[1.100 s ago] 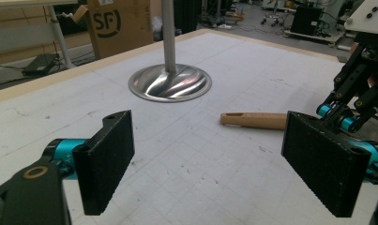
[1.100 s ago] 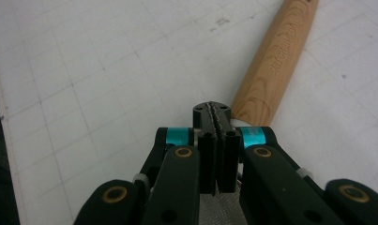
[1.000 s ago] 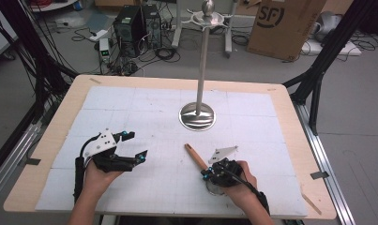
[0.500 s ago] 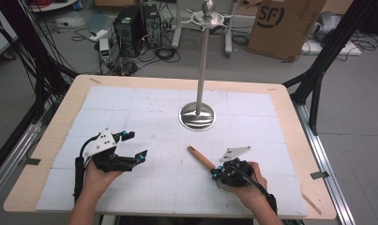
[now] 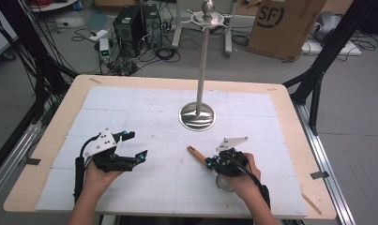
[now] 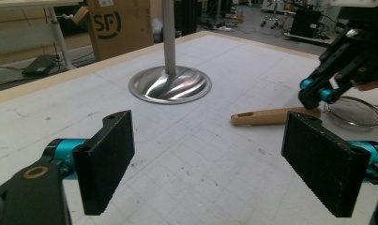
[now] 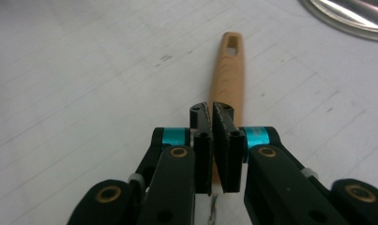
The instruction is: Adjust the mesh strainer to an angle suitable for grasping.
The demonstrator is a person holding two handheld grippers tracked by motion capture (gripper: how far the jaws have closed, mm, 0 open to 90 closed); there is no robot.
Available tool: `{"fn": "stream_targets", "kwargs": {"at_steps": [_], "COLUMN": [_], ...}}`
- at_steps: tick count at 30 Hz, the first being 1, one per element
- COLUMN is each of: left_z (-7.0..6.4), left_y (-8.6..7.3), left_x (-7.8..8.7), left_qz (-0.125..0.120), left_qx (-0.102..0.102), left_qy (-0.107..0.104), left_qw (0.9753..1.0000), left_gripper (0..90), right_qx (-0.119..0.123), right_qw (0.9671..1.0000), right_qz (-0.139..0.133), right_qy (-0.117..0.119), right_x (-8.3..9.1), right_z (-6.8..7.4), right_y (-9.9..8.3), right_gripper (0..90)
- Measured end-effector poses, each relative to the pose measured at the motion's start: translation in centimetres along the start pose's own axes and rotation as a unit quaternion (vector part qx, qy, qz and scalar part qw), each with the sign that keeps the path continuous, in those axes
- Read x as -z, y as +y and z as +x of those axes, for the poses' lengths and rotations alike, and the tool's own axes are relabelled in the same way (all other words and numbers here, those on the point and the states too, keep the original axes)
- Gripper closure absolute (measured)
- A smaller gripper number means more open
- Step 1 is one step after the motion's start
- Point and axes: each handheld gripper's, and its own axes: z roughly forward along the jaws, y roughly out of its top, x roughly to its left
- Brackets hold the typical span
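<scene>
Right hand-held gripper (image 7: 213, 112) pinches the small wire-mesh strainer's tan wooden handle (image 7: 230, 70), probably for lifting. Left hand-held gripper (image 6: 224, 161) hovers spread and empty above the bench (image 5: 154, 101).

A white mat (image 5: 144, 112) marked with a faint grey grid covers a pale wooden table (image 5: 290, 122). A shiny silver metal stand (image 5: 197, 116) rises from a round mirrored base. Both grippers are black with bright turquoise joints and brass-coloured pivots: the left gripper (image 5: 130, 146) carries a light grey plate, as does the right gripper (image 5: 209, 162). A strainer's handle (image 7: 230, 70) is light tan wood; its mesh bowl (image 6: 356, 111) is silver-grey. Behind stands a brown cardboard box (image 5: 283, 23) with black lettering.
</scene>
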Motion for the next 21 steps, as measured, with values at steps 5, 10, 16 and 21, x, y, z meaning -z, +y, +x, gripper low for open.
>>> {"fn": "stream_targets", "kwargs": {"at_steps": [5,10,16,21], "left_z": [0.1,0.1,0.2,0.2], "left_y": [0.0,0.0,0.0,0.0], "left_x": [0.1,0.1,0.2,0.1], "left_qz": [-0.001,-0.002,-0.004,-0.004], "left_qx": [0.002,0.003,0.002,0.002], "left_qy": [0.002,0.003,0.004,0.004], "left_qw": [1.0,1.0,1.0,1.0], "left_gripper": [18.0,18.0,18.0,18.0], "right_qx": [-0.02,-0.018,-0.017,-0.002], "right_qw": [0.9996,0.9992,0.9991,0.9991], "right_qz": [-0.001,0.015,0.03,0.039], "right_qy": [-0.018,-0.032,-0.027,-0.014], "right_x": [-1.3,-3.2,-4.3,-4.5], "right_z": [-1.3,-2.1,-1.8,-0.9], "right_y": [1.4,2.3,2.9,3.2], "right_gripper": [89.6,89.6,89.5,89.6]}}
